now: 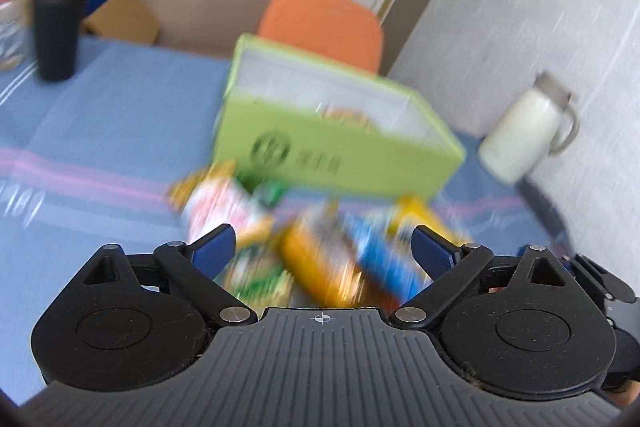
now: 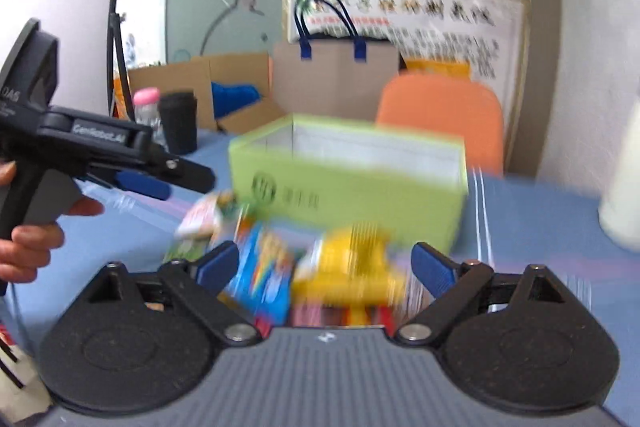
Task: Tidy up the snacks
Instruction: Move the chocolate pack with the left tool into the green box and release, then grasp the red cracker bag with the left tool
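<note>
Snacks: a loose pile of bright packets point(image 1: 320, 247) was seen on the blue tablecloth point(image 1: 100, 131), blurred by motion; yellow, orange, blue, green and white-and-red wrappers were made out, but no print could be read.
Place of the snacks: the pile lay just in front of the green box point(image 1: 320, 151), nearer the cameras, touching or nearly touching its front wall.
Green box: open at the top, white inside, a dark round logo on its front; one packet was glimpsed inside in the left wrist view.
Left gripper point(image 1: 322, 247): its jaws were spread wide above the pile, and nothing was gripped.
Right gripper point(image 2: 326, 267): its jaws were likewise held wide over the packets, with nothing pressed between the pads.
Left wrist view only: a white jug point(image 1: 524, 135) was shown whole, right of the box.
Right wrist view only: the left gripper was seen from the side, held by a hand point(image 2: 28, 239), left of the pile.
Both views: a black cup point(image 1: 58, 27), a paper bag point(image 2: 336, 75) and an orange chair point(image 2: 440, 115) were seen behind the box.
</note>
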Demonstrator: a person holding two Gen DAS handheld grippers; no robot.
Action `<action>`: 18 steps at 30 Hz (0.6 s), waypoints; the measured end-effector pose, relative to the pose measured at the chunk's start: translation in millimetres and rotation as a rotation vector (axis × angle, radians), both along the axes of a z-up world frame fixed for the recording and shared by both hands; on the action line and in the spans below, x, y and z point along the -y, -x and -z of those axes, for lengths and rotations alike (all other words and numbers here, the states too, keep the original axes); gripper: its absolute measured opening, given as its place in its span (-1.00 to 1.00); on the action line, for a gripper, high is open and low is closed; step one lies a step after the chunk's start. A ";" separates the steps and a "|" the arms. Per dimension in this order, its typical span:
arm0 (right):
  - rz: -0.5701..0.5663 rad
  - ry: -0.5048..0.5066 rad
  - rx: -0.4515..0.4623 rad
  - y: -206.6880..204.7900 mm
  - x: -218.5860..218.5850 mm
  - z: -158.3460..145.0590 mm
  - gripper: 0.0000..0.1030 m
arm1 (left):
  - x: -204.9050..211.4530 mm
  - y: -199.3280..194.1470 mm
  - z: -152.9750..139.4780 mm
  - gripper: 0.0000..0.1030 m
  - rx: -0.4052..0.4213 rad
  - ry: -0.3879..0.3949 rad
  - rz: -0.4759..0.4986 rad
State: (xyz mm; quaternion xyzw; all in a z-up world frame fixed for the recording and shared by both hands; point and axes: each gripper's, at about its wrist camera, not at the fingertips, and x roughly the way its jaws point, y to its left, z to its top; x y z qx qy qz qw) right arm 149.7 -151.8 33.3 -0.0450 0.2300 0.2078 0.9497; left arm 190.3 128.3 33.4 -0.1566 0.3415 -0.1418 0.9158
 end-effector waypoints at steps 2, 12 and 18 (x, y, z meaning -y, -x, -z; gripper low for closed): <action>-0.016 -0.034 -0.055 23.4 1.7 14.5 0.80 | -1.8 25.7 9.1 0.63 -0.036 -0.038 -0.036; -0.207 -0.052 -0.086 53.9 -54.4 24.0 0.80 | -17.6 57.9 20.8 0.63 -0.113 0.017 -0.096; -0.298 0.004 -0.108 42.4 -99.1 40.4 0.80 | -14.8 42.6 29.1 0.57 -0.175 0.042 -0.025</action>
